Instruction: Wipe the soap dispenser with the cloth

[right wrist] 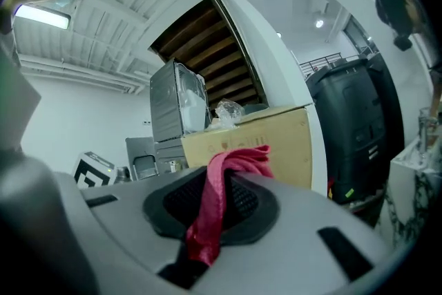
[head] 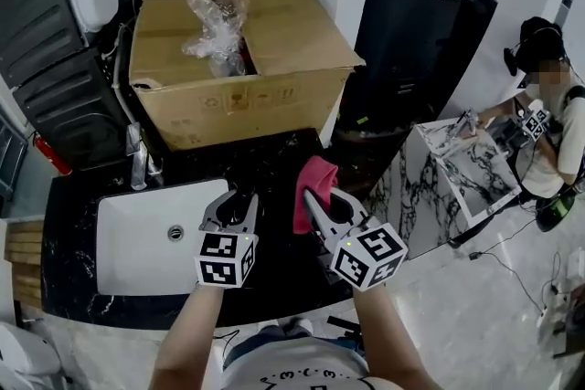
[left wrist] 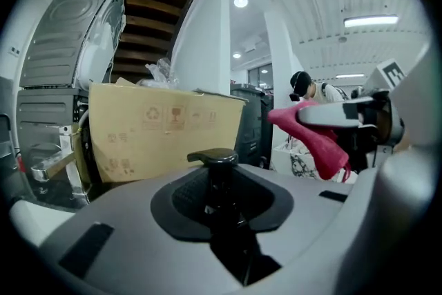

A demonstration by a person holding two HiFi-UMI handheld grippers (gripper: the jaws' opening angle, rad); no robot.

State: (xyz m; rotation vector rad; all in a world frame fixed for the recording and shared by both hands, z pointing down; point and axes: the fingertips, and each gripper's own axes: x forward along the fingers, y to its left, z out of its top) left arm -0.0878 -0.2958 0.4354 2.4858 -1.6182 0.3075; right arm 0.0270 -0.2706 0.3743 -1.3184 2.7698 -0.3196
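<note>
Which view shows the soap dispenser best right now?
Left gripper view: the black soap dispenser is held between the left gripper's jaws, its pump head clear against the cardboard box. The head view shows only a dark shape there, lost against the black counter. The right gripper view does not show it.

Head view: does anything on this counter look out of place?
Yes: a large brown cardboard box sits on the black counter behind the white sink, flap open, crumpled clear plastic spilling out, which is unusual beside a washbasin.

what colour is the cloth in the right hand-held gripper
Pinkish red; the cloth shows best in the right gripper view.
</note>
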